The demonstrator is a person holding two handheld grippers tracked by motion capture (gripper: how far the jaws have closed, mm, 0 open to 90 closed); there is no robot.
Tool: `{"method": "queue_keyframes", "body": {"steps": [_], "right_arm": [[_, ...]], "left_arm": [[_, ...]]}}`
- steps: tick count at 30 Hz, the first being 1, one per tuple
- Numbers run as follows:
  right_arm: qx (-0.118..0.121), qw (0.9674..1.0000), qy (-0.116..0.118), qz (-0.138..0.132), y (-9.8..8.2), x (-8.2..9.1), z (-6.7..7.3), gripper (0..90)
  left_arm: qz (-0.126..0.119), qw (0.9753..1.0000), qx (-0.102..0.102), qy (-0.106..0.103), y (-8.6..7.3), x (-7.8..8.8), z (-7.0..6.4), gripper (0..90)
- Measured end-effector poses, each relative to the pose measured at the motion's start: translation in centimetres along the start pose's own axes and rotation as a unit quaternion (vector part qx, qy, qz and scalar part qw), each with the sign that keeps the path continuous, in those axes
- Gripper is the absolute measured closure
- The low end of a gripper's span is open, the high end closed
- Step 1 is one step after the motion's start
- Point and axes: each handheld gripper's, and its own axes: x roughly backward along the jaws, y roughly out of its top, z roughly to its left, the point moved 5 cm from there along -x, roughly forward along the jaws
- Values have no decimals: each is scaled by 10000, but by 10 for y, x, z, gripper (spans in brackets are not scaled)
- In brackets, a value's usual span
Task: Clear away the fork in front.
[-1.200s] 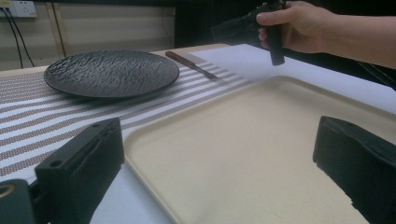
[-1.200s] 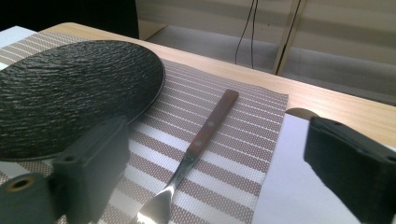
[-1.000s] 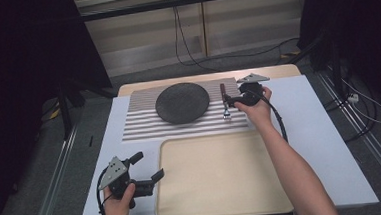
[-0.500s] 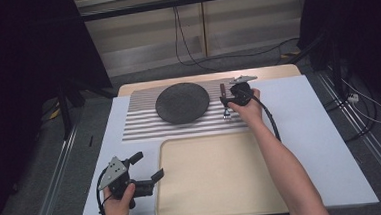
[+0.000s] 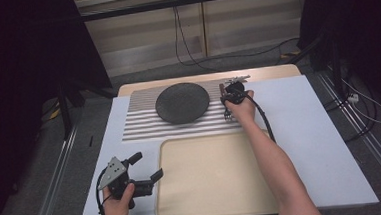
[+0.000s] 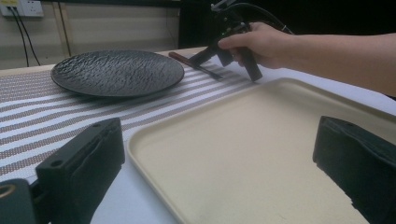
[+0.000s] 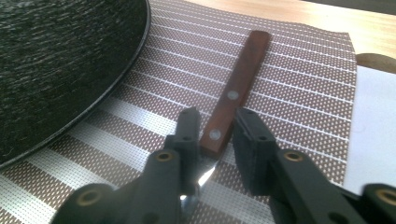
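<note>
Where the near edge of the table (image 5: 326,144) meets the person's left hand (image 5: 115,208), the left gripper (image 5: 147,168) rests just left of the cream tray (image 5: 218,181), its jaws spread wide apart with nothing between them. In the left gripper view those two black jaws frame the near left corner of the tray, one over the table surface beside the striped placemat (image 6: 42,116), the other over the tray's bare inside. The tray lies flat at the near middle of the table, its far rim just beside the near edge of the placemat.

Farther off, the placemat carries a dark textured plate (image 5: 182,103) at its middle. To the right of the plate, a utensil with a brown wooden handle (image 7: 233,95) lies flat on the mat, close beside the plate's rim but apart from it. The right gripper (image 7: 215,140) is down at this utensil, held in the right hand (image 5: 240,107), its forearm reaching across the tray's right side. In the right gripper view the jaws sit on either side of the handle where wood meets metal, nearly closed on it; whether the pads already press the wood I cannot tell.
</note>
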Motion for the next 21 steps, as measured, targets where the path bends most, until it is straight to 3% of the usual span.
{"method": "queue_keyframes", "body": {"steps": [6,9,11,14,17,18,21], "right_arm": [[-15,9997,148,200,0,6,-6,785],[185,9993,220,256,-3,21,-12,785],[194,9991,274,254,-4,25,-13,785],[328,9985,307,324,-15,38,-18,785],[244,9984,394,334,-21,44,-21,785],[375,9979,338,400,-27,48,-23,785],[369,9975,427,426,-32,52,-22,785]], "left_arm": [[28,10000,-8,-5,0,0,0,25],[23,10000,-17,-2,0,0,0,25],[15,10000,-10,-3,0,-1,0,25],[28,10000,-27,5,1,-1,-1,25],[22,10000,-69,-7,1,-1,-1,25],[22,10000,-64,1,1,-2,-1,25],[34,10000,-72,6,2,-3,-1,25]]}}
